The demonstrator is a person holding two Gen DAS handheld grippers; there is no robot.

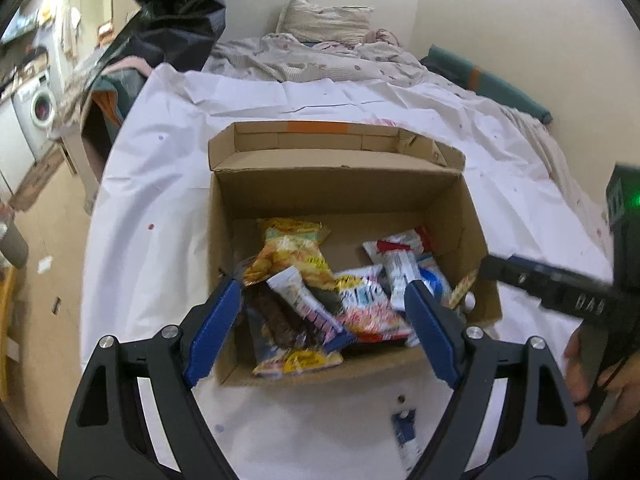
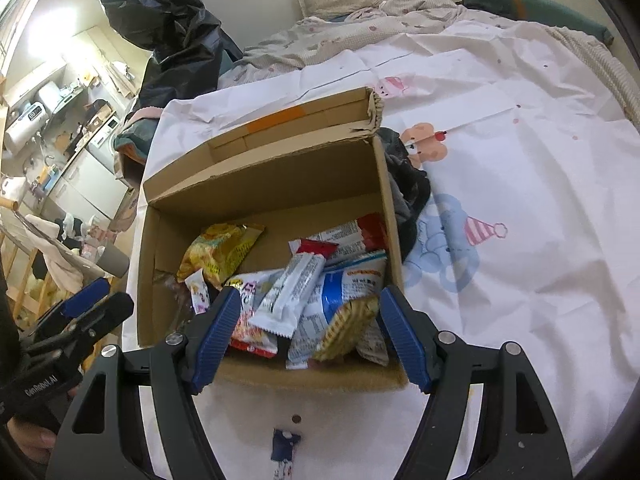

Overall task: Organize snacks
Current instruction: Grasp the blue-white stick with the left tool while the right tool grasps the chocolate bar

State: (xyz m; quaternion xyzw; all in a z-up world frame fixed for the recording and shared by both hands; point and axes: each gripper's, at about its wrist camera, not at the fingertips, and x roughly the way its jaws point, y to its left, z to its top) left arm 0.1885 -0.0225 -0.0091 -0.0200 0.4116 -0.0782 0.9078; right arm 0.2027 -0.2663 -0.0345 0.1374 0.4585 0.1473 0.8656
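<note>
An open cardboard box [image 1: 340, 196] [image 2: 260, 184] sits on a white bed sheet. Inside lie several snack packs: a yellow chip bag [image 1: 292, 252] [image 2: 220, 252], a white bar wrapper [image 2: 292, 292] and a blue-and-white bag [image 2: 344, 292]. My left gripper [image 1: 322, 290] hangs open over the box's near edge, nothing between its blue pads. My right gripper [image 2: 310, 294] is open too, over the box's near right part, holding nothing. A small blue packet [image 1: 406, 432] [image 2: 285, 444] lies on the sheet in front of the box.
A dark cloth [image 2: 408, 184] lies against the box's right side. A pillow [image 1: 328, 20] and rumpled blanket are at the head of the bed, with a black plastic bag [image 1: 176, 8] to their left. The bed edge and floor are at left. A hand [image 1: 592, 380] holds the right gripper.
</note>
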